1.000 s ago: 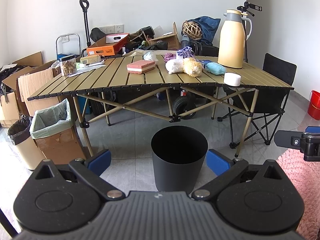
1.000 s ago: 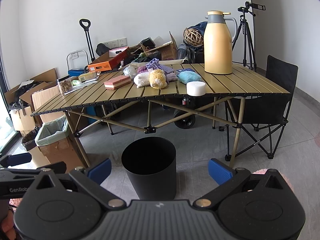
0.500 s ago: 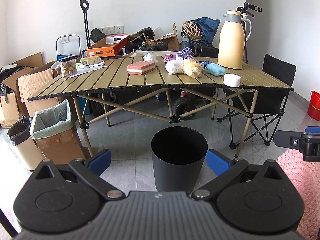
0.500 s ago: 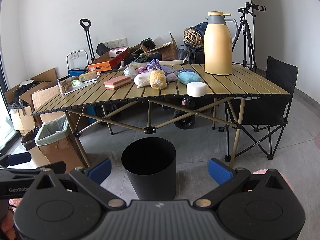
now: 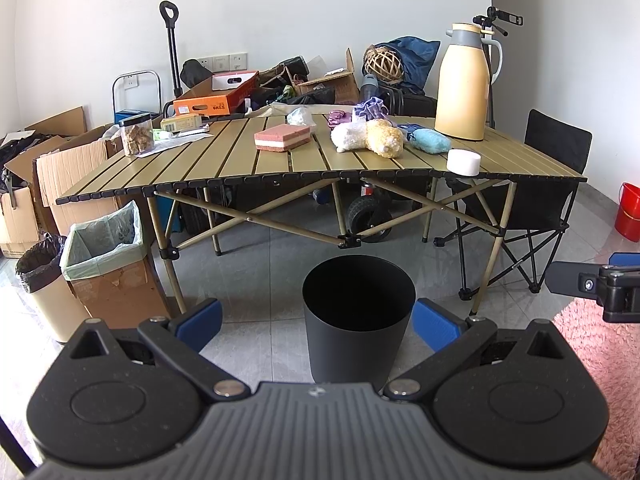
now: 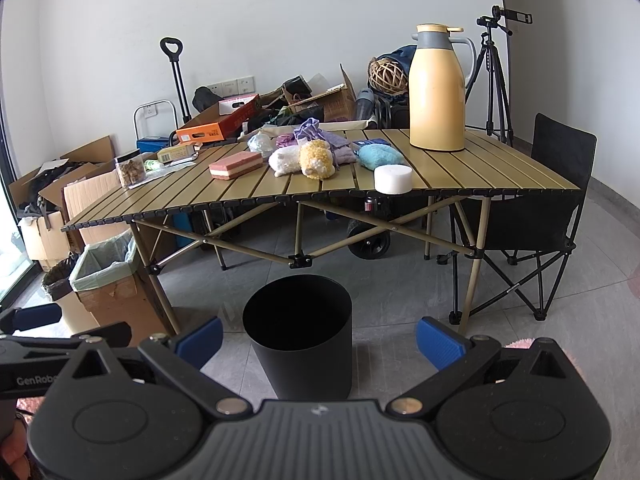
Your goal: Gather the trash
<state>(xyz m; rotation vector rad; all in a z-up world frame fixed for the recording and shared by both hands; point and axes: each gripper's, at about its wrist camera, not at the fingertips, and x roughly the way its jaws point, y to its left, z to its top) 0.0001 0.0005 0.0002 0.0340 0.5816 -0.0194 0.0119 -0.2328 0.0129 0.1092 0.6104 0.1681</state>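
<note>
Lying near the tabletop (image 6: 460,172) edge, the white foam puck (image 6: 393,179) was judged light (squashy); both grippers' fingers (image 5: 434,324) were spread wide, empty.

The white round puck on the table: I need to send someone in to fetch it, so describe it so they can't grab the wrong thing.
Find the slatted folding table with the tall yellow thermos jug. Look along the table's front edge, in front of the jug and just past the blue fluffy item. The white round puck is the only plain, smooth, flat cylinder there; its neighbours are fuzzy.
</note>
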